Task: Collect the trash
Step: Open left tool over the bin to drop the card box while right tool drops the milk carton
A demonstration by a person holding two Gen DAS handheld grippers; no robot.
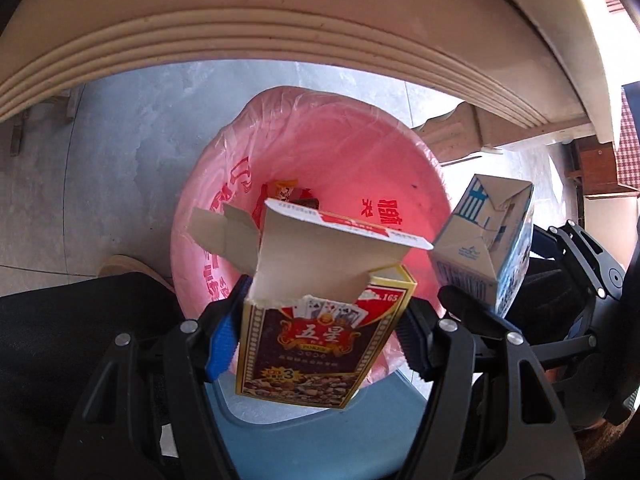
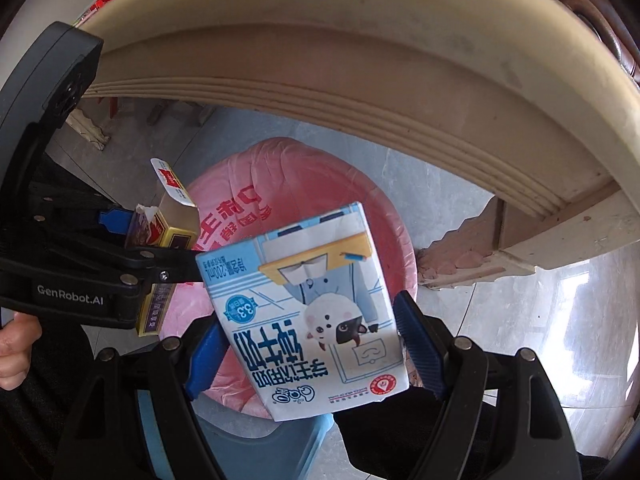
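Left gripper [image 1: 320, 340] clamped on playing-card box [image 1: 316, 344], torn flap up, over pink-lined bin [image 1: 352, 148]. Box bottom edge cut by gripper frame. Wrappers at bin bottom [image 1: 288, 192], possibly snack packs, mostly hidden behind flap. Right gripper [image 2: 308, 344] pinching milk carton [image 2: 316, 312], print upside down, above same bin. Cream table edge [image 2: 360, 92] arcs overhead. Hand [image 2: 16, 348] partly cropped at left.

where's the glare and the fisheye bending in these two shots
Left wrist view: the table edge bows into an arc, and the floor blows out white at right behind the milk carton. Right wrist view: the same edge arcs overhead, with window glare on the tiles at lower right; the carton print stays sharp, and the card box is sharp too.
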